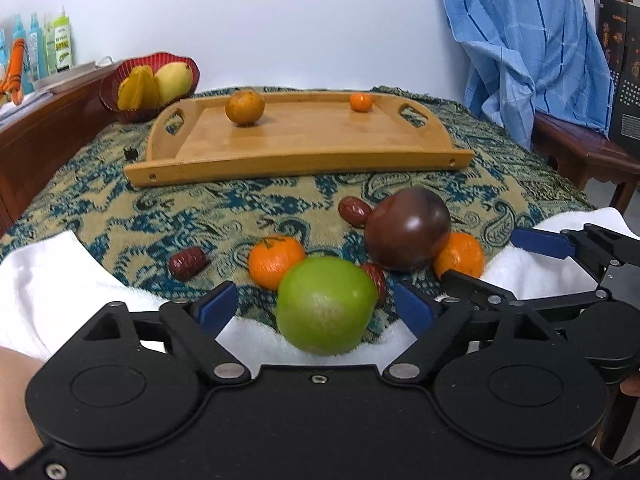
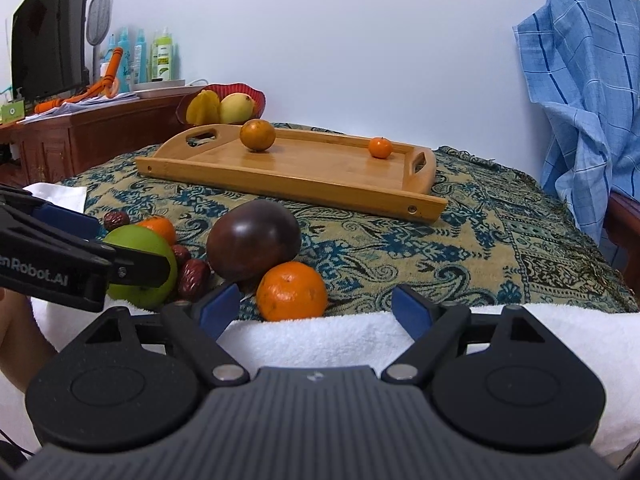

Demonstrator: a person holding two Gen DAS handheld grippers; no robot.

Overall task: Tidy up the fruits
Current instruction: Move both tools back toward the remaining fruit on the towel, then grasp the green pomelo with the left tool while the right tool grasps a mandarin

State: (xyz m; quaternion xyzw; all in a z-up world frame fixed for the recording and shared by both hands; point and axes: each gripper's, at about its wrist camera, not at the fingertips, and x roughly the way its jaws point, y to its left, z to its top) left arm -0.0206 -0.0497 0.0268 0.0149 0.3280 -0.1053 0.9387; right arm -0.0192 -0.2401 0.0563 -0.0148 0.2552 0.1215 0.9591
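Note:
A wooden tray (image 1: 296,160) (image 2: 304,184) lies on the patterned cloth and holds a brownish orange (image 1: 245,108) (image 2: 257,135) and a small mandarin (image 1: 361,102) (image 2: 380,147). Nearer lie a green apple (image 1: 326,306) (image 2: 140,256), a dark purple fruit (image 1: 408,234) (image 2: 253,240), two mandarins (image 1: 274,260) (image 1: 460,256) (image 2: 291,291) and red dates (image 1: 187,263) (image 2: 194,278). My left gripper (image 1: 316,310) is open with the apple between its jaws, not clamped. My right gripper (image 2: 316,308) is open just behind a mandarin, and shows in the left wrist view (image 1: 492,262).
A red basket (image 1: 150,80) (image 2: 224,106) with yellow fruit stands behind the tray. A wooden cabinet (image 2: 80,136) with bottles is at the left. A chair draped with blue cloth (image 1: 528,48) is at the right. A white towel (image 2: 340,340) lies along the near edge.

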